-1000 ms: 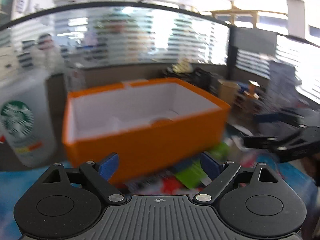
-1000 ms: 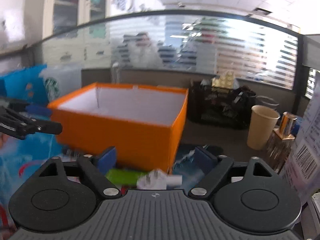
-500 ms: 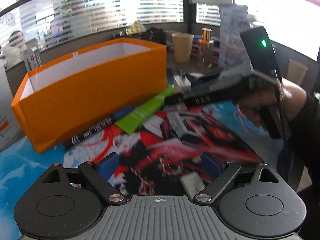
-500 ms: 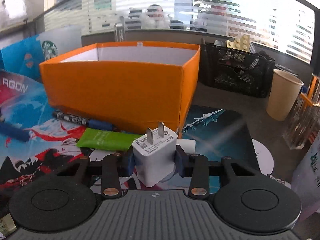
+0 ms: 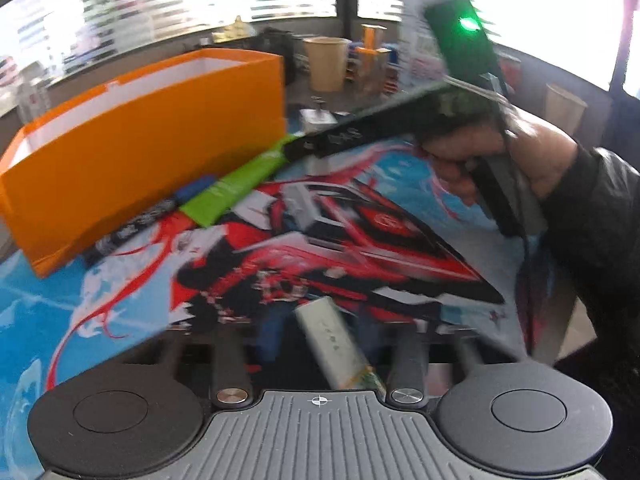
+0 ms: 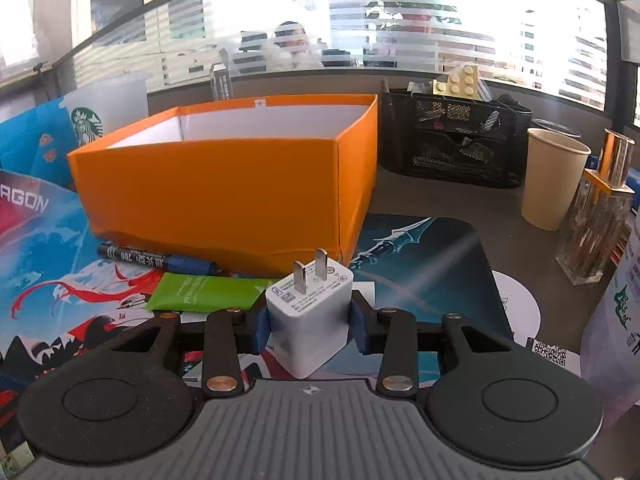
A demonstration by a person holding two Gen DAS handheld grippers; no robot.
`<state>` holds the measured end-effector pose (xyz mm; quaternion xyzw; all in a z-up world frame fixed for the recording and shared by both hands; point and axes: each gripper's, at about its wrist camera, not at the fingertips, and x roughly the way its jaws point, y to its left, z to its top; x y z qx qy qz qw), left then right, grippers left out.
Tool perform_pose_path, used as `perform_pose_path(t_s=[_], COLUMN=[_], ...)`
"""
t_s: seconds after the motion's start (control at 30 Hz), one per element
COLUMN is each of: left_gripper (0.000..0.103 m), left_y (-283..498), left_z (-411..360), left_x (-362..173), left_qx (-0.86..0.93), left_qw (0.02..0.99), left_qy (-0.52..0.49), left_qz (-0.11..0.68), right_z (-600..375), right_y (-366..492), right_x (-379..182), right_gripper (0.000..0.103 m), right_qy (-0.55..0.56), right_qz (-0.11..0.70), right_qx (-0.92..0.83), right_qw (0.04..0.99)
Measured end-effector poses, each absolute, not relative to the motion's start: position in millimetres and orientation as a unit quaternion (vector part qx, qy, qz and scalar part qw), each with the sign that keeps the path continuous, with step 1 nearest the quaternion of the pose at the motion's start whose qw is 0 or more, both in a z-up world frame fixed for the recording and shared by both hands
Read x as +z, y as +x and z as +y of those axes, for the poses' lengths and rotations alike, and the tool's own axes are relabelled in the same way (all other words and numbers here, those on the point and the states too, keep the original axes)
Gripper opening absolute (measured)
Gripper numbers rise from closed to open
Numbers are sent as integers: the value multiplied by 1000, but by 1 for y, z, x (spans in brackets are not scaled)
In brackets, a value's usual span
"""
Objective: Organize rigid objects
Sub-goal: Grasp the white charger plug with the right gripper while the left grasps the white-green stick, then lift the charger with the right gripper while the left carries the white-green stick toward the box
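Observation:
My right gripper (image 6: 311,326) is shut on a white plug charger (image 6: 310,316), prongs up, held in front of the orange box (image 6: 224,192). A black-and-blue marker (image 6: 156,260) and a green packet (image 6: 204,294) lie on the mat by the box's front wall. In the left wrist view the orange box (image 5: 140,152) is at the left, the green packet (image 5: 236,184) beside it. A pale flat stick (image 5: 334,344) lies between my left gripper's (image 5: 320,344) fingers; the view is blurred, so whether they grip it is unclear.
A black mesh organiser (image 6: 452,136), a paper cup (image 6: 552,178) and a clear holder (image 6: 596,232) stand right of the box. A Starbucks cup (image 6: 100,112) stands behind its left side. The hand with the right gripper (image 5: 460,120) reaches across in the left wrist view.
My right gripper closed on the white charger and now holds it steady. My left gripper dropped toward the mat, its fingers narrowing around the pale stick.

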<state>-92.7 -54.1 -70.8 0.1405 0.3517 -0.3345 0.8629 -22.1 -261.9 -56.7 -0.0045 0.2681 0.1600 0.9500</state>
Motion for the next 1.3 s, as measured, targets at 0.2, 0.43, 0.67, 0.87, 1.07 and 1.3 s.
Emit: perform_pose_path(t_s=[0.2, 0.43, 0.67, 0.87, 1.07, 1.3], left_gripper=[21, 20, 24, 30, 20, 20], left_y=[-87, -70, -82, -89, -88, -82], left_z=[-38, -12, -7, 1, 5, 13], left_x=[-71, -70, -70, -70, -70, -52], left_qx=[-305, -251, -238, -238, -248, -237], left_qw=[878, 896, 899, 899, 899, 913], left_qy=[127, 97, 114, 109, 90, 67], left_qz=[345, 353, 350, 351, 350, 325], right_z=[-262, -257, -256, -256, -255, -248], right_y=[-24, -25, -25, -25, -26, -29], right_x=[-56, -56, -56, -56, -56, -50], right_gripper=[36, 35, 36, 36, 35, 35], right_qy=[-2, -8, -11, -12, -12, -12], right_qz=[264, 260, 260, 261, 259, 252], right_qx=[159, 145, 146, 147, 143, 150], right_qw=[951, 954, 954, 954, 955, 956])
